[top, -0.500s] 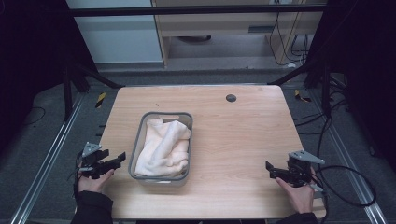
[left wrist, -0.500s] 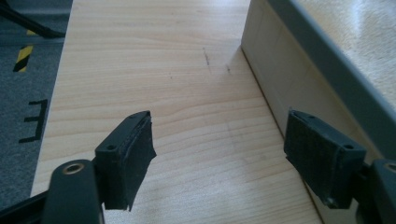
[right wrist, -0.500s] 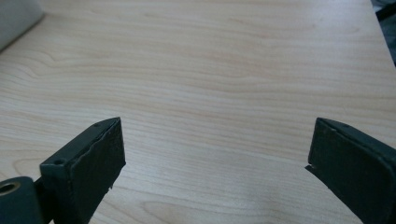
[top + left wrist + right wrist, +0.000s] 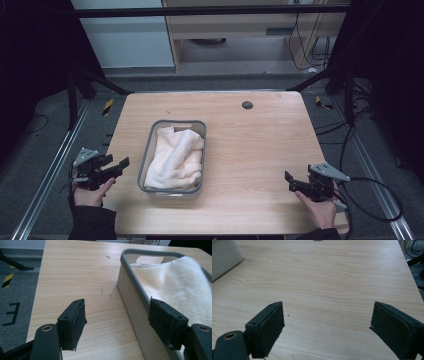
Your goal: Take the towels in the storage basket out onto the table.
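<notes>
Two grippers wait at the near corners of the table (image 4: 260, 150), the work apparently not yet begun: a cream towel (image 4: 175, 159) lies bunched inside the grey bin (image 4: 146, 155) at the table's middle-left, untouched. The left gripper (image 4: 120, 165) sits just beside the bin's left wall, its fingers (image 4: 72, 323) spread wide and empty, one of them close to the rim. The right gripper (image 4: 290, 180), well apart from the bin, is likewise wide open over bare wood, holding nothing.
</notes>
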Demonstrator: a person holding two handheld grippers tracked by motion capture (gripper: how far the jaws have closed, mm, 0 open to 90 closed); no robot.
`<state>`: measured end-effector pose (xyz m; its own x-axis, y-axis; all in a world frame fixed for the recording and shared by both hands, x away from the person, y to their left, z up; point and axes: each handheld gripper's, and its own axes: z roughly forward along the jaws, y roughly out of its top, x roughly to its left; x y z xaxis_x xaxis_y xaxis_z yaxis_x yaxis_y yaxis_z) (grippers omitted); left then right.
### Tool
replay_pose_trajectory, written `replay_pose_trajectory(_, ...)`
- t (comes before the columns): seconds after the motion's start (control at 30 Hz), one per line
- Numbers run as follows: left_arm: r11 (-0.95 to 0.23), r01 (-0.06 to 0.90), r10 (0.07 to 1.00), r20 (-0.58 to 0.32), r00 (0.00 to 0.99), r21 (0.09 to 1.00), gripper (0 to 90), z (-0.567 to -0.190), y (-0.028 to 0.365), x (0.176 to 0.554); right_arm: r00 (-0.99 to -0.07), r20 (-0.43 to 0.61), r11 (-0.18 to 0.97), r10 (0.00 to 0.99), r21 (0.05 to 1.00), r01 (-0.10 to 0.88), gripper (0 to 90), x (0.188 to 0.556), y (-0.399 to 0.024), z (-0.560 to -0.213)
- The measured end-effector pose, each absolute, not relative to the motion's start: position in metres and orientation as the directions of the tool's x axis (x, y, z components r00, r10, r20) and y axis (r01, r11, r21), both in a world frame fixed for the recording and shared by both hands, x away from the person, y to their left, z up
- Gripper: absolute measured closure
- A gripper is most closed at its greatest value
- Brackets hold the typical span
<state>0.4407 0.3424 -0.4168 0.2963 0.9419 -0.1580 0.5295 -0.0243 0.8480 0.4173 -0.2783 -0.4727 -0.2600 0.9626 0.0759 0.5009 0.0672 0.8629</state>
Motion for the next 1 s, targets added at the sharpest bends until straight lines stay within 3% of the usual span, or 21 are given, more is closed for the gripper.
replay_pose_trajectory(1.0, -0.151, 0.499, 0.881, -0.113, 0.46, 0.854, 27.5, -0.367, 0.291, 0.438, -0.271, 0.044, 0.107, 0.962, 0.849, 0.518, 14.3, 0.419, -0.277, -0.475)
